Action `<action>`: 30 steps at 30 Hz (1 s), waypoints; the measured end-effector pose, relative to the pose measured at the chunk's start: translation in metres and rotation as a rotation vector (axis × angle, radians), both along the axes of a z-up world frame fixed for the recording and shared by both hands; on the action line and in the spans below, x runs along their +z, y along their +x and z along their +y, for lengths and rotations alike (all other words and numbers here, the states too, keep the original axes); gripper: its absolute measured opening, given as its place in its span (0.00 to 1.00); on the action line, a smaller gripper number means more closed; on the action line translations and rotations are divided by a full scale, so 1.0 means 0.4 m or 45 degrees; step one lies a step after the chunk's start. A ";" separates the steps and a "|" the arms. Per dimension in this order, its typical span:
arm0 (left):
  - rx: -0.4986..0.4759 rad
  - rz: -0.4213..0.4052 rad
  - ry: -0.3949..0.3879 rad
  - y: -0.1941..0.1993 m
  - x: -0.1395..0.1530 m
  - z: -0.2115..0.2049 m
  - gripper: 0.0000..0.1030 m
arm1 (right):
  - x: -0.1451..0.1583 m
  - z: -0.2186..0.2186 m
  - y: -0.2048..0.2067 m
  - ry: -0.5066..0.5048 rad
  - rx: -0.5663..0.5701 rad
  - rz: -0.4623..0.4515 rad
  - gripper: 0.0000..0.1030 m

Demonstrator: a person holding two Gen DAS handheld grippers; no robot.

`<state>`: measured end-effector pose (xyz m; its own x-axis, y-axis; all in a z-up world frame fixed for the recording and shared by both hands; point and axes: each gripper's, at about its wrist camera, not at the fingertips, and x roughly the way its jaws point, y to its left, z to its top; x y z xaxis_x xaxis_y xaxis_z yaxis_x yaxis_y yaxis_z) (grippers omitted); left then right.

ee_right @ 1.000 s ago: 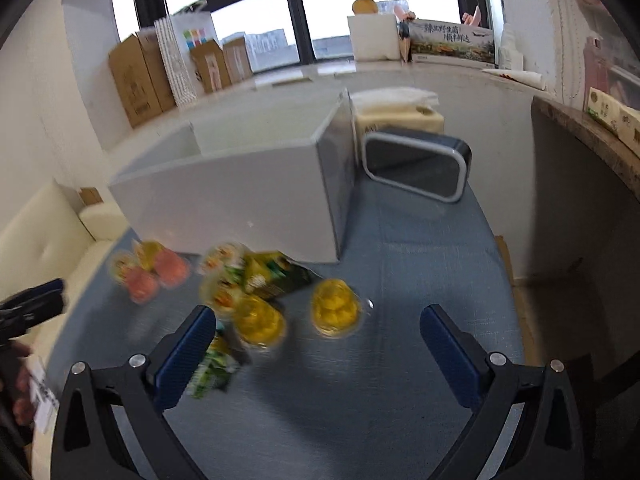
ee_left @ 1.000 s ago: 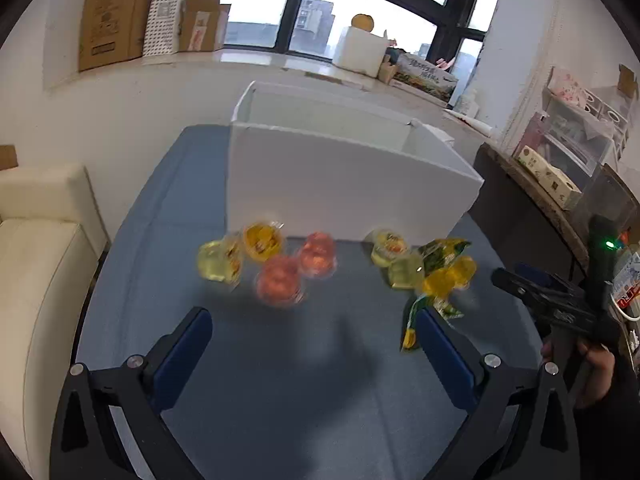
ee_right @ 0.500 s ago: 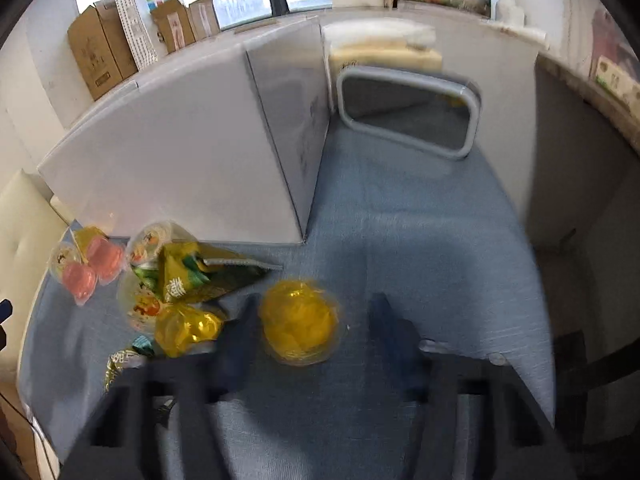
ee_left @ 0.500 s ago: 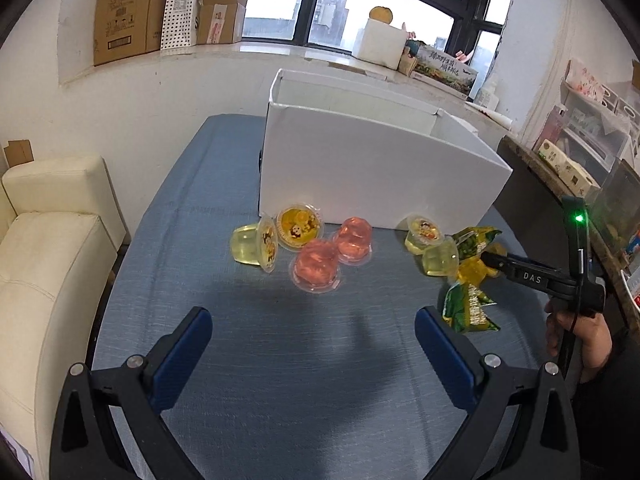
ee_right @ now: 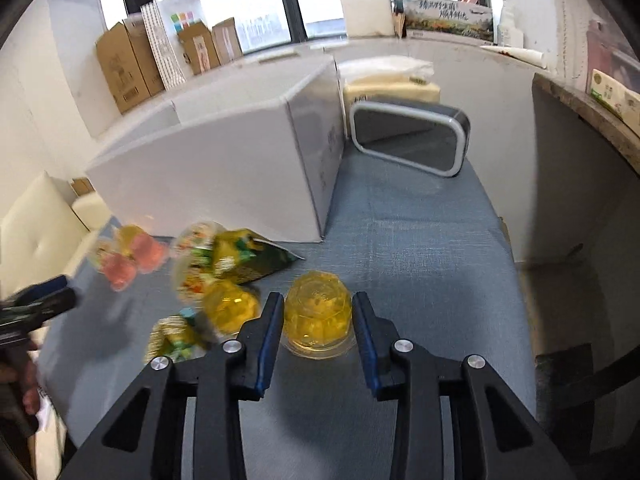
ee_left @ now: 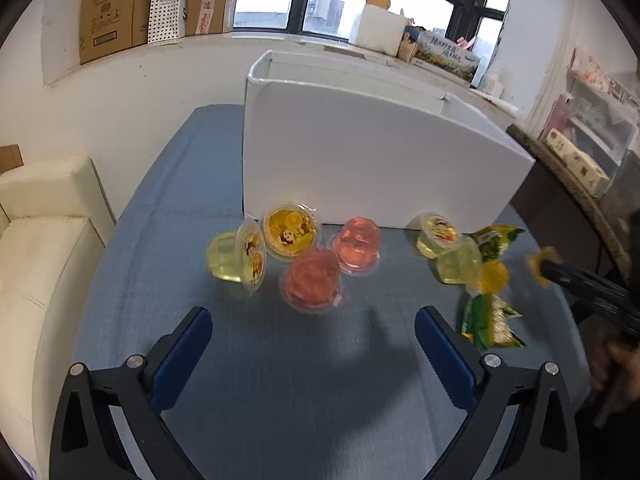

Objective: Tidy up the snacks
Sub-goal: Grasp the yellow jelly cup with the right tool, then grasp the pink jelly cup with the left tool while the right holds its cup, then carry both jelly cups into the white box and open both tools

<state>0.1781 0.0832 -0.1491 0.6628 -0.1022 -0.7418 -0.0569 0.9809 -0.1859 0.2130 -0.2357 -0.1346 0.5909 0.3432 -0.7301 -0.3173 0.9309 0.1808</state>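
Observation:
My right gripper (ee_right: 318,300) has its jaws closing on an upturned yellow jelly cup (ee_right: 318,312) on the blue table, and both pads touch its sides. Beside it lie another yellow cup (ee_right: 230,304) and a green snack packet (ee_right: 248,256). My left gripper (ee_left: 314,320) stands open just short of two pink jelly cups (ee_left: 314,280), with nothing between its fingers. A lidded yellow cup (ee_left: 290,232) and a pale cup on its side (ee_left: 236,258) sit to their left. The open white box (ee_left: 360,168) stands behind them all.
A dark case with a grey rim (ee_right: 412,140) leans behind the box on the right. A cream sofa (ee_left: 44,240) borders the table's left side. A dark counter (ee_left: 568,184) runs along the right. Cardboard boxes (ee_left: 112,8) line the windowsill.
The right gripper's jaws went from wide open to closed around the yellow jelly cup. The left gripper came lower and nearer to the pink cups, still open.

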 end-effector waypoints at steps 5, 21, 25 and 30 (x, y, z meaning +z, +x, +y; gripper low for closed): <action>-0.055 -0.024 0.040 0.049 -0.017 -0.028 1.00 | 0.052 0.004 -0.065 0.024 0.034 -0.057 0.37; -0.090 -0.017 0.034 0.054 -0.027 -0.012 0.39 | 0.099 0.054 -0.108 0.069 0.104 -0.113 0.37; -0.103 -0.110 -0.006 0.007 0.038 -0.011 0.39 | 0.111 0.070 -0.112 0.081 0.130 -0.128 0.37; -0.125 -0.242 -0.023 -0.002 0.158 -0.020 0.39 | 0.149 0.102 -0.085 0.093 0.165 -0.165 0.37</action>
<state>0.1773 0.0750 -0.0857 0.7769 -0.1857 -0.6016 0.0770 0.9763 -0.2021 0.1790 -0.1950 -0.0749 0.6260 0.4714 -0.6212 -0.4584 0.8669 0.1960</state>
